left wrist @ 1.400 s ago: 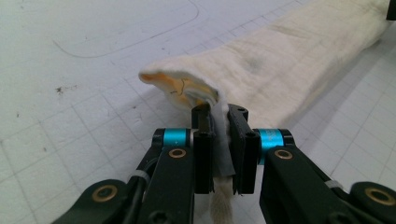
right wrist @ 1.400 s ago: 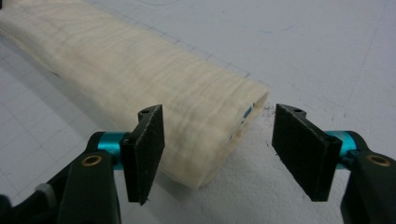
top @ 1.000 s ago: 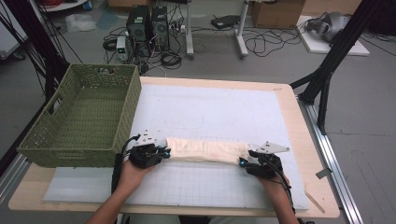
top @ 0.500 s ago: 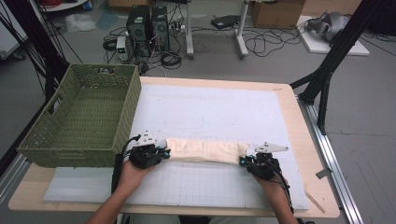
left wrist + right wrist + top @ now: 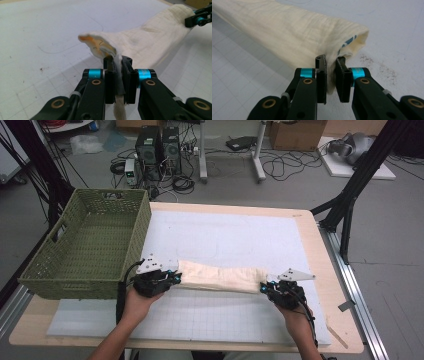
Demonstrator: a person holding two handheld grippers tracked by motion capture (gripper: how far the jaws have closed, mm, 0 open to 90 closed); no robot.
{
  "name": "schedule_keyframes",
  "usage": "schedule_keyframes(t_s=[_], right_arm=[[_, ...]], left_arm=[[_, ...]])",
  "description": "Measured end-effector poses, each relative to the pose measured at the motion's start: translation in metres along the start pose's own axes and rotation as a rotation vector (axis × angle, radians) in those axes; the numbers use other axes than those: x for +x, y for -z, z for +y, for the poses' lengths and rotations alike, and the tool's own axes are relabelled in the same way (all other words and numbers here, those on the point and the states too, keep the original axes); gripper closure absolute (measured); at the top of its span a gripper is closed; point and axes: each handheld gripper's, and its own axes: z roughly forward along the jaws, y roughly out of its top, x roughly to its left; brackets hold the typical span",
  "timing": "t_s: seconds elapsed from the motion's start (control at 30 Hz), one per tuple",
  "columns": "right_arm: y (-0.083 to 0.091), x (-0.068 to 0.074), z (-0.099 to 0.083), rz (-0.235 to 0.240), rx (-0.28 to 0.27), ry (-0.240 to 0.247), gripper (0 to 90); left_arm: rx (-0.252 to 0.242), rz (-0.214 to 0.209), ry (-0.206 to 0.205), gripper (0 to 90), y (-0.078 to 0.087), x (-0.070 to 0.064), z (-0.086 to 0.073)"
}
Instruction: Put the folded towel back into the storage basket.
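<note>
A long cream cloth (image 5: pixel 220 276), folded into a narrow band, lies stretched across the white mat between my two grippers. My left gripper (image 5: pixel 176 277) is shut on its left end; in the left gripper view the fabric (image 5: pixel 150 40) is pinched between the jaws (image 5: pixel 118 60) and runs away to the right gripper (image 5: pixel 197 18). My right gripper (image 5: pixel 263 288) is shut on the cloth's right end. In the right gripper view a fold of the cloth (image 5: pixel 287 32) sits between the jaws (image 5: pixel 330 60), with a blue mark inside the open end.
A green woven basket (image 5: pixel 135 245) stands empty at the table's left, close to my left hand. The white gridded mat (image 5: pixel 240 235) covers most of the wooden table (image 5: pixel 315 245). Behind the table are computers, cables and black stand legs on the floor.
Hardly anything has changed: the right gripper has shifted very slightly, and both grippers keep their hold on the cloth ends.
</note>
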Motion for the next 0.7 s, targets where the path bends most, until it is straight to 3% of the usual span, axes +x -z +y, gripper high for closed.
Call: schedule_keyframes(t_s=[0.37, 0.7], right_arm=[[0.012, -0.001, 0.023, -0.017, -0.075, 0.025, 81.3], [0.015, 0.002, 0.069, -0.010, -0.156, 0.087, 81.3]], left_arm=[[-0.083, 0.004, -0.047, 82.5, 0.023, -0.008, 0.023], [-0.156, 0.027, -0.081, 82.5, 0.056, -0.007, 0.045]])
